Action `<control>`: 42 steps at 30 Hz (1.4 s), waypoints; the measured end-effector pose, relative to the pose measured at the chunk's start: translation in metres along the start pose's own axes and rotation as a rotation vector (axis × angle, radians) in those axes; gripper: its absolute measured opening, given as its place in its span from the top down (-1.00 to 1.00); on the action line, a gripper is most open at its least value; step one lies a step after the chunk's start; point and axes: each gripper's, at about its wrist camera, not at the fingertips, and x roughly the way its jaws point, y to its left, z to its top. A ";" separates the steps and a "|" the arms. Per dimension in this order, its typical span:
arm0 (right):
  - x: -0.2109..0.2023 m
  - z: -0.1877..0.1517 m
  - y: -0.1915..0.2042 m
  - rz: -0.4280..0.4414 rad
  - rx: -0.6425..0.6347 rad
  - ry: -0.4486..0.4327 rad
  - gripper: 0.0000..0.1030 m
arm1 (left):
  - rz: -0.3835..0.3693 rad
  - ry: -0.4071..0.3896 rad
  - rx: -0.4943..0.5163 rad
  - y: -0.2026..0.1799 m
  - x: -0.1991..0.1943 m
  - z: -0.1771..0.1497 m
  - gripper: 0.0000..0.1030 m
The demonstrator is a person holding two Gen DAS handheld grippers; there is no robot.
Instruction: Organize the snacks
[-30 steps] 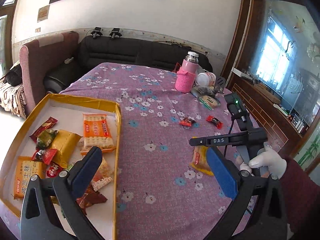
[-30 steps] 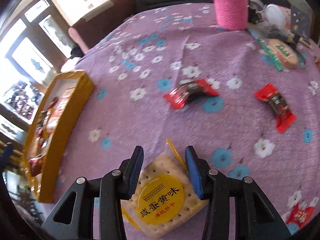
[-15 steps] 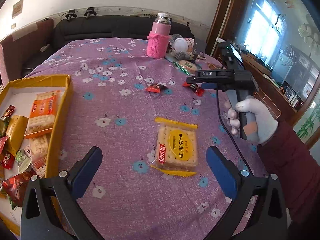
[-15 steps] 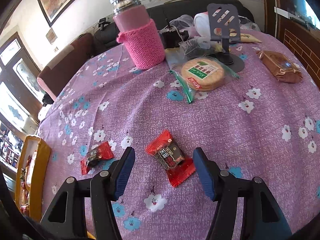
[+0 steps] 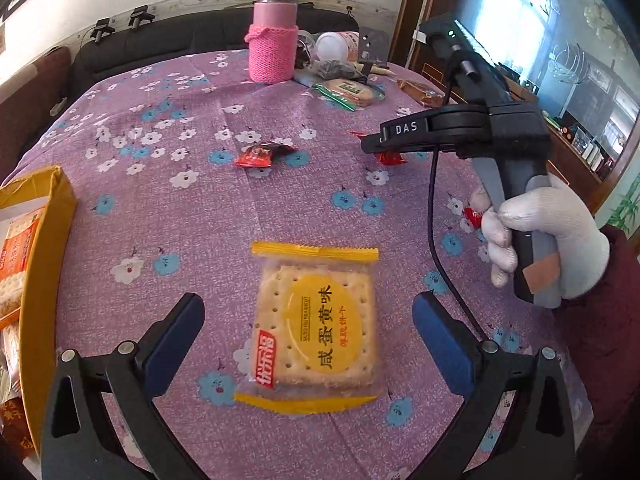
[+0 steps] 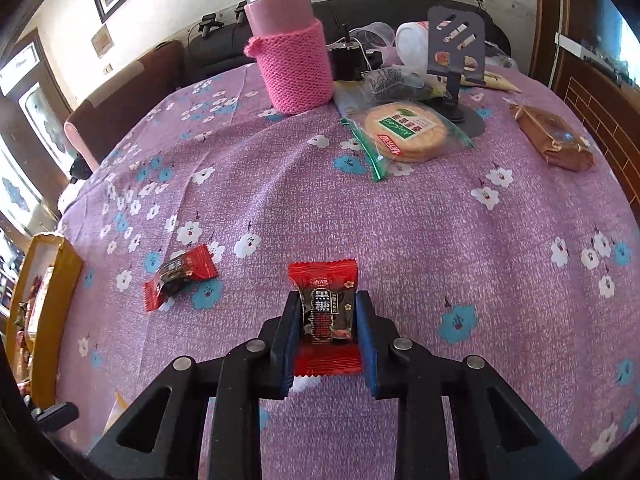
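My left gripper [image 5: 308,332] is open, its blue pads on either side of a yellow cracker packet [image 5: 318,330] lying flat on the purple flowered tablecloth [image 5: 224,216]. My right gripper [image 6: 327,328] is shut on a red and black candy [image 6: 326,312]; it also shows in the left wrist view [image 5: 374,146] over the cloth. A second red candy [image 6: 180,276] lies to its left and shows in the left wrist view [image 5: 262,154]. The yellow snack tray [image 5: 60,216] stands at the left edge with packets inside.
A pink knit-covered flask [image 6: 290,46] stands at the back. Near it lie a round cracker pack [image 6: 404,132], a brown packet [image 6: 554,138], a phone stand [image 6: 456,60] and a white cup [image 6: 412,46]. Another small red candy [image 5: 474,216] lies by the gloved hand.
My right gripper moved off the cracker packet, went to the red and black candy and closed on it. My left gripper swung from the tray to straddle the cracker packet.
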 end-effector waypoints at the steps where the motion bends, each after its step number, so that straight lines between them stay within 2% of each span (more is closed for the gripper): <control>1: -0.005 -0.004 -0.004 0.019 0.016 0.001 0.48 | 0.000 0.013 0.003 -0.002 0.005 0.002 -1.00; 4: -0.024 -0.015 -0.012 0.086 0.061 0.002 0.48 | 0.016 0.077 0.008 -0.005 0.026 0.003 -0.99; 5: -0.031 -0.019 -0.013 0.107 0.071 0.001 0.48 | 0.032 0.090 0.005 -0.005 0.031 0.001 -0.83; 6: -0.039 -0.024 -0.014 0.121 0.074 -0.001 0.48 | 0.065 0.057 0.031 -0.008 0.029 0.000 -0.36; 7: -0.047 -0.028 -0.012 0.130 0.071 -0.006 0.48 | 0.085 0.051 0.047 -0.009 0.027 -0.001 -0.33; 10: -0.070 -0.040 -0.006 0.159 0.049 -0.028 0.48 | 0.026 0.050 -0.023 0.001 0.017 -0.004 -0.32; 17: -0.112 -0.058 0.032 0.243 0.002 -0.068 0.48 | 0.032 -0.073 -0.126 0.025 -0.051 -0.019 -0.32; 21: -0.129 -0.064 0.073 0.302 -0.054 -0.079 0.48 | 0.078 -0.163 -0.207 0.057 -0.106 -0.037 -0.33; 25: -0.133 -0.068 0.123 0.365 -0.116 -0.068 0.48 | 0.178 -0.236 -0.313 0.103 -0.152 -0.058 -0.33; 28: -0.127 -0.074 0.165 0.405 -0.161 -0.046 0.48 | 0.264 -0.258 -0.402 0.141 -0.172 -0.077 -0.33; 32: -0.110 -0.082 0.222 0.457 -0.216 0.003 0.49 | 0.347 -0.260 -0.493 0.180 -0.180 -0.098 -0.33; 37: -0.078 -0.086 0.288 0.495 -0.270 0.070 0.49 | 0.357 -0.257 -0.546 0.210 -0.174 -0.109 -0.33; 42: -0.040 -0.087 0.340 0.479 -0.312 0.116 0.49 | 0.315 -0.249 -0.611 0.236 -0.168 -0.120 -0.33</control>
